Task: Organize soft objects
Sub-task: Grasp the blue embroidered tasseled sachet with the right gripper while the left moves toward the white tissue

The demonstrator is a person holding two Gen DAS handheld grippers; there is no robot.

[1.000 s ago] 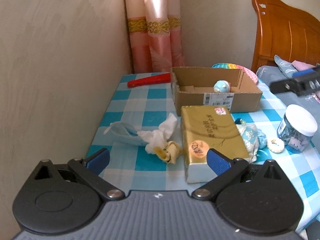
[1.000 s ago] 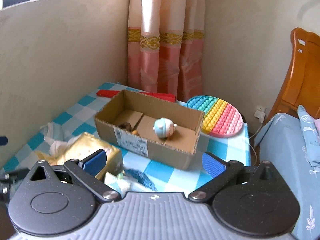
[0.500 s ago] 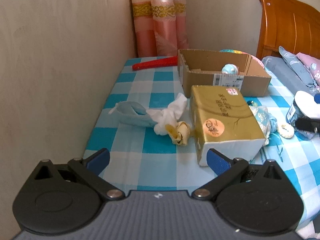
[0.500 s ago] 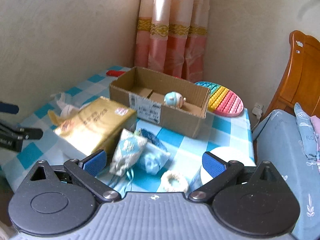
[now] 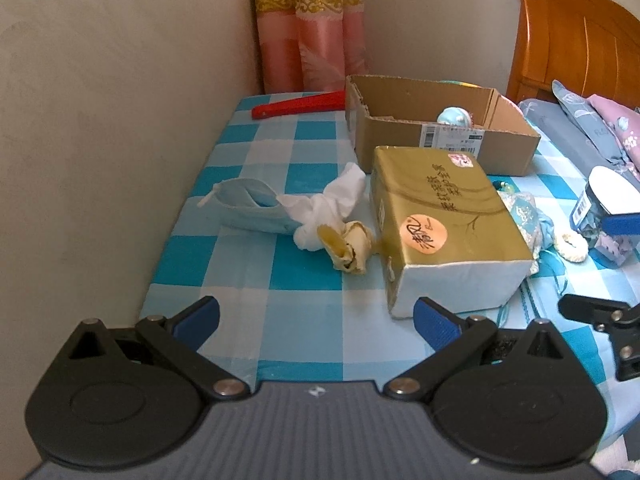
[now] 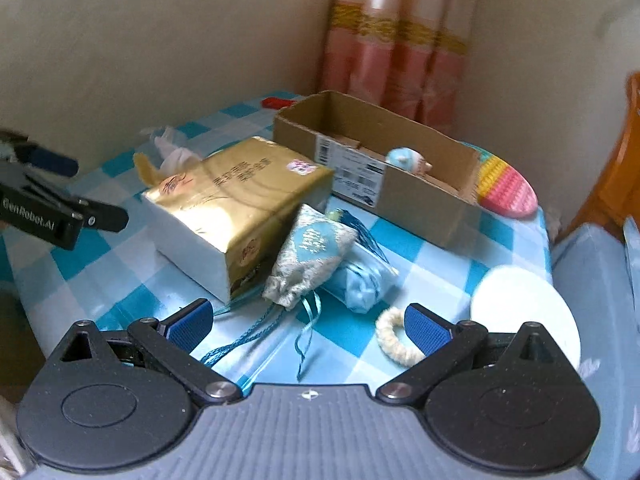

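Soft items lie on a blue-checked table [image 5: 256, 264]. A light blue face mask [image 5: 244, 206], a white tissue [image 5: 332, 204] and a yellow crumpled scrap [image 5: 348, 246] sit ahead of my left gripper [image 5: 316, 318], which is open and holds nothing. A patterned drawstring pouch [image 6: 312, 256], a blue satin pouch [image 6: 360, 280] and a cream scrunchie [image 6: 394, 336] lie just in front of my right gripper [image 6: 307, 325], also open with nothing in it. A cardboard box [image 6: 384, 184] at the back holds a small blue-and-white plush toy [image 6: 408, 160].
A gold tissue box [image 5: 440, 220] stands mid-table between the two groups. A white-lidded jar [image 6: 524, 312] is at the right, a rainbow pop-it mat [image 6: 506, 184] behind the carton, a red object [image 5: 300, 104] at the back. Wall on the left, bed [image 5: 592, 128] on the right.
Both grippers have drawn back toward the near table edge. The right view dropped from the cardboard box to the pouches and scrunchie. Nothing on the table has moved; both stay open.
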